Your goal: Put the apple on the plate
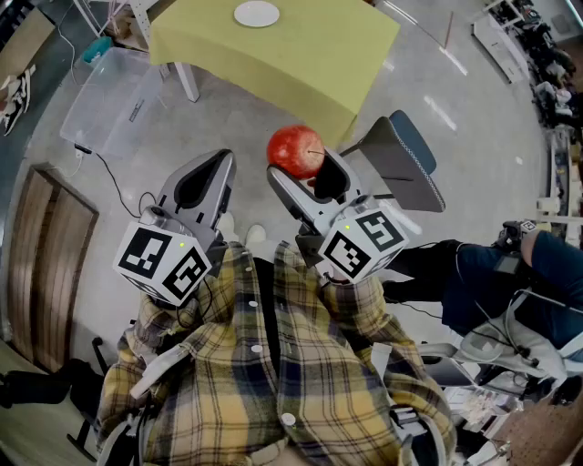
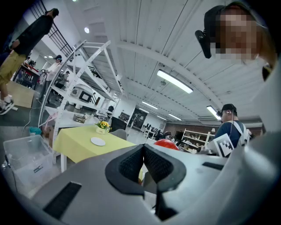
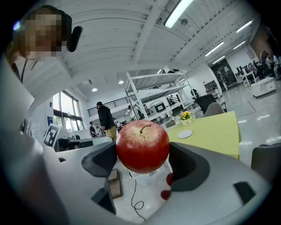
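Note:
A red apple (image 1: 296, 151) (image 3: 142, 146) sits between the dark pads of my right gripper (image 1: 303, 167) (image 3: 142, 154), which is shut on it and held in the air above the floor. The apple's stem points up. The small white plate (image 1: 257, 14) (image 3: 185, 134) (image 2: 98, 141) lies on a yellow table (image 1: 301, 55) (image 3: 215, 132) some way ahead of both grippers. My left gripper (image 1: 221, 160) (image 2: 143, 151) hovers beside the right one, its jaws shut with nothing between them. In the left gripper view the apple (image 2: 166, 143) peeks over that gripper's body.
A clear plastic bin (image 1: 109, 100) (image 2: 24, 154) stands on the floor left of the table. A grey chair (image 1: 401, 159) is at the table's near right corner. A flower pot (image 3: 186, 117) sits on the table. Another person (image 1: 510, 264) sits at right.

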The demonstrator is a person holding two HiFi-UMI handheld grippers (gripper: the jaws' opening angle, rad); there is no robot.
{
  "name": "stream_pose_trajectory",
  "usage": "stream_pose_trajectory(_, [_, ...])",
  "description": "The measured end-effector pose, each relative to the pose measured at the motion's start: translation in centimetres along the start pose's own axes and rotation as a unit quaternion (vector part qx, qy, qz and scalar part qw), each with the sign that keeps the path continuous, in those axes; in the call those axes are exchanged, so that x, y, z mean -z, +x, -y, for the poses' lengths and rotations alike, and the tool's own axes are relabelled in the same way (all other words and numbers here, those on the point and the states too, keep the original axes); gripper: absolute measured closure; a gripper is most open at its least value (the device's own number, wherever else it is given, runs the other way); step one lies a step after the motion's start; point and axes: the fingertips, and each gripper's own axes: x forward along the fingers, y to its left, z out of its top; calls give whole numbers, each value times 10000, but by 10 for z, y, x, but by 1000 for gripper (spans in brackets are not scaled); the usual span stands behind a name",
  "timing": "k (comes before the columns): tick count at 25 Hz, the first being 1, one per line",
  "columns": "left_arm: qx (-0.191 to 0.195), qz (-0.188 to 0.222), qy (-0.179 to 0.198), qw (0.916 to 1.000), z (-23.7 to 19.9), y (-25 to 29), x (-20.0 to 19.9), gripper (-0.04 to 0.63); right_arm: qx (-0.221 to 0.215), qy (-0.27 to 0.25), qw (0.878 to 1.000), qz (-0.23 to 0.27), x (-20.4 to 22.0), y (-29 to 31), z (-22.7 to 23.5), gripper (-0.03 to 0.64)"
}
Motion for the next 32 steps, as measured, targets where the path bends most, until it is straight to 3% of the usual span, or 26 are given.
stream_pose_trajectory(22, [-313,34,-87,9995,11,4,22,588,-126,99,9996,-252,20,-21,18,253])
stream_pose_trajectory(32, [-376,-50,-88,9992,-39,22,9,588,-81,190,9994,-274,16,33,30,253])
